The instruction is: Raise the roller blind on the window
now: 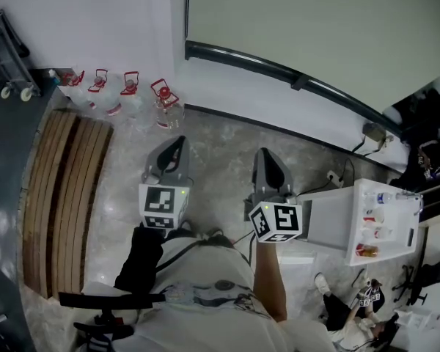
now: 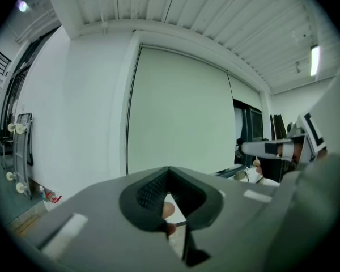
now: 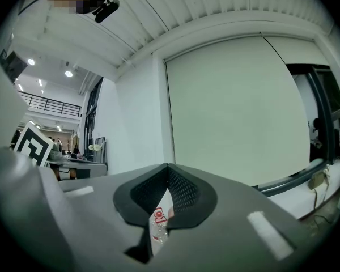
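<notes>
- The roller blind (image 1: 301, 20) is fully down over the window on the wall ahead, reaching a dark rail (image 1: 279, 68) at its foot. It fills the middle of both gripper views, so nothing has been raised yet.
- The step in hand looks like the approach: find what drives the blind before reaching.
- A thin dark line (image 2: 127, 112) runs down the blind's left edge. I cannot tell whether it is a pull cord or only the frame, so it should be checked from closer.
- If it is a cord, one gripper would have to spread, close around it and pull straight along its line, not sideways, to spare the roller.
- The row of water jugs (image 1: 165, 103) stands against the wall just left of the window. A step forward should keep clear of them and of the white cart (image 1: 367, 226) on the right.
- The left gripper (image 1: 177, 144) is held out in front of the body, roughly level and a touch nose-down. Its jaws are pressed together on nothing, and only floor and wall show through the gap behind the tips.
- The right gripper (image 1: 268, 156) sits beside it, level, and also points at the wall. Its jaws are together and empty, and a jug shows far off through the gap.
- Both are well apart from the blind, with open floor between.
</notes>
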Tool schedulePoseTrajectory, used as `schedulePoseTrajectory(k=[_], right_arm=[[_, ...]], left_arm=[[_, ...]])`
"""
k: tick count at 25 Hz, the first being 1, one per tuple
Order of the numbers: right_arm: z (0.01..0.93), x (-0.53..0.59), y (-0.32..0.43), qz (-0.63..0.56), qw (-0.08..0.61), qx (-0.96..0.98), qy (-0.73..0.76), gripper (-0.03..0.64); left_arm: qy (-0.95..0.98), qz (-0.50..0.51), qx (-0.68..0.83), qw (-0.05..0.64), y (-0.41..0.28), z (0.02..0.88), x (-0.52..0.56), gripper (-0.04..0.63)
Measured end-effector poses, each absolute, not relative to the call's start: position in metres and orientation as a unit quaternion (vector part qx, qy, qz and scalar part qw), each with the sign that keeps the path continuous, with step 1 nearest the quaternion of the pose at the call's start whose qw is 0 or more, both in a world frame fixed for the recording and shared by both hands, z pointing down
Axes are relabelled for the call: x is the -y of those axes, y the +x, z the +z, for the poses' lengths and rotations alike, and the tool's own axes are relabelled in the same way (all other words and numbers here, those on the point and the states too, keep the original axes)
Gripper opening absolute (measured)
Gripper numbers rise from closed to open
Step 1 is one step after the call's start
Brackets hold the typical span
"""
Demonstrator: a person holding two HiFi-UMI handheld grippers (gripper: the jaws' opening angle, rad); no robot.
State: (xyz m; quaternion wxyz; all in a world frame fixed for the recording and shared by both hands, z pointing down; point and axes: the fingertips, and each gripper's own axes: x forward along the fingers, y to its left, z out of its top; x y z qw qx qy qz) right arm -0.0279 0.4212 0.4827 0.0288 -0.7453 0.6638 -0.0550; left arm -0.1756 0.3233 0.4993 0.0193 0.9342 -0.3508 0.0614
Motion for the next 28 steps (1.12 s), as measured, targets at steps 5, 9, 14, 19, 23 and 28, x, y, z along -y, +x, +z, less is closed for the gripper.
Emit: schedulePoseTrajectory(k=[5,9,14,19,23,28], right_arm=[[0.488,-0.409,-0.042,-0.065,0.017,-0.659,-0.750,0.002],[0.496,-0.395,-0.056,-0.076,0.005,-0.650,-0.756,0.002],[0.502,-0.389,-0.046,-0.082,-0.001,-0.646,-0.759,0.002],[0.506,-0.362,-0.021,-0.082,0.006,-0.652,-0.754,0.002],[0.501,-0.328,0.004,-0.074,0.019,-0.665,-0.743,0.002],[0.498,-0.276,0.046,-0.069,0.027,-0.682,-0.728,0.002]], left_arm=[[0.935,0.073,0.346,0.036,-0.195,0.509,-0.310,-0.002],[0.938,0.082,0.333,0.057,-0.208,0.521,-0.292,-0.002],[0.941,0.088,0.319,0.065,-0.192,0.531,-0.285,-0.002],[0.939,0.088,0.327,0.057,-0.169,0.530,-0.262,-0.002],[0.933,0.087,0.346,0.038,-0.149,0.523,-0.231,-0.002],[0.931,0.079,0.356,0.029,-0.099,0.515,-0.189,-0.002]])
